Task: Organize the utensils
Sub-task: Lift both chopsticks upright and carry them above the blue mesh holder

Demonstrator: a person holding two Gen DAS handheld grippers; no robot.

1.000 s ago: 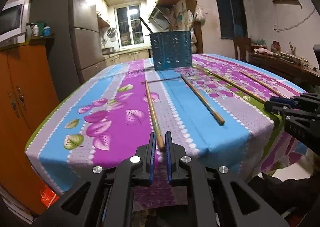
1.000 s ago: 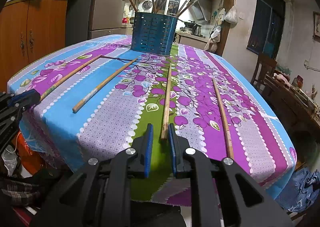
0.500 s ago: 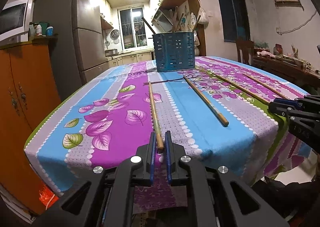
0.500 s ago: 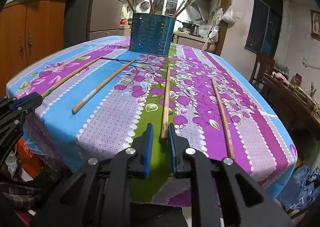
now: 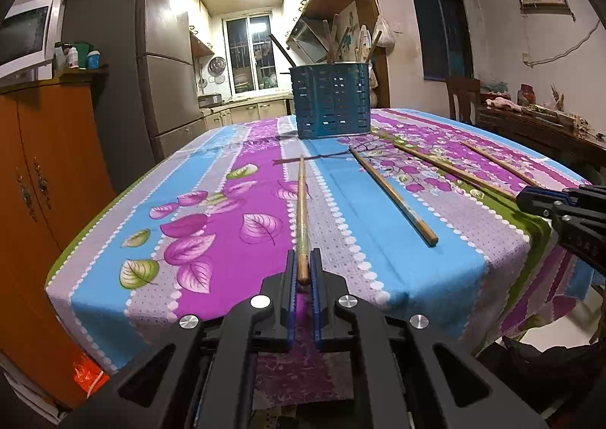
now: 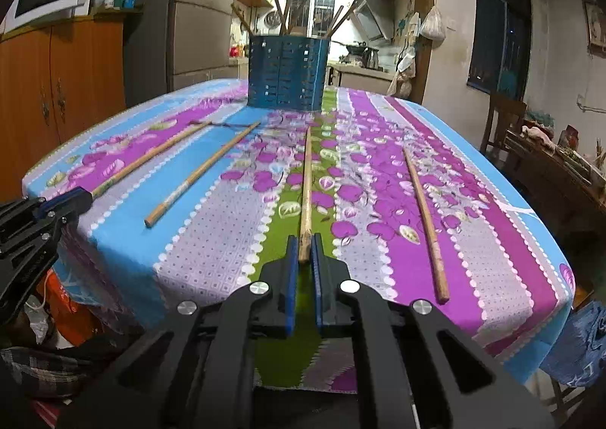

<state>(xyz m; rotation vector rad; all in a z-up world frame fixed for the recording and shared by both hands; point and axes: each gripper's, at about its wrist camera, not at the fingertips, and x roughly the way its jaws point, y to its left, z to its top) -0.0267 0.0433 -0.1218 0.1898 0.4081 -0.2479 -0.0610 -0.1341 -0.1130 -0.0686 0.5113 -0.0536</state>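
Several long wooden chopsticks lie lengthwise on the floral tablecloth [image 5: 235, 224]. My left gripper [image 5: 302, 262] is shut on the near end of the leftmost chopstick [image 5: 302, 209]. My right gripper [image 6: 303, 249] is shut on the near end of the third chopstick [image 6: 307, 179]. A loose chopstick [image 5: 390, 190] lies between them; it also shows in the right wrist view [image 6: 200, 175]. Another loose chopstick [image 6: 426, 217] lies at the far right. The blue perforated utensil holder [image 5: 330, 100] stands at the far end with several sticks in it, also seen in the right wrist view [image 6: 286, 71].
An orange wooden cabinet [image 5: 41, 171] stands left of the table, with a grey fridge [image 5: 159, 61] behind it. A wooden chair [image 6: 503, 122] and a cluttered side table [image 6: 556, 164] stand to the right. The near table edge [image 5: 265, 311] lies just under both grippers.
Both grippers have moved a little forward and closed on the near ends of their chopsticks. The two held chopsticks now sit deeper between the pads.
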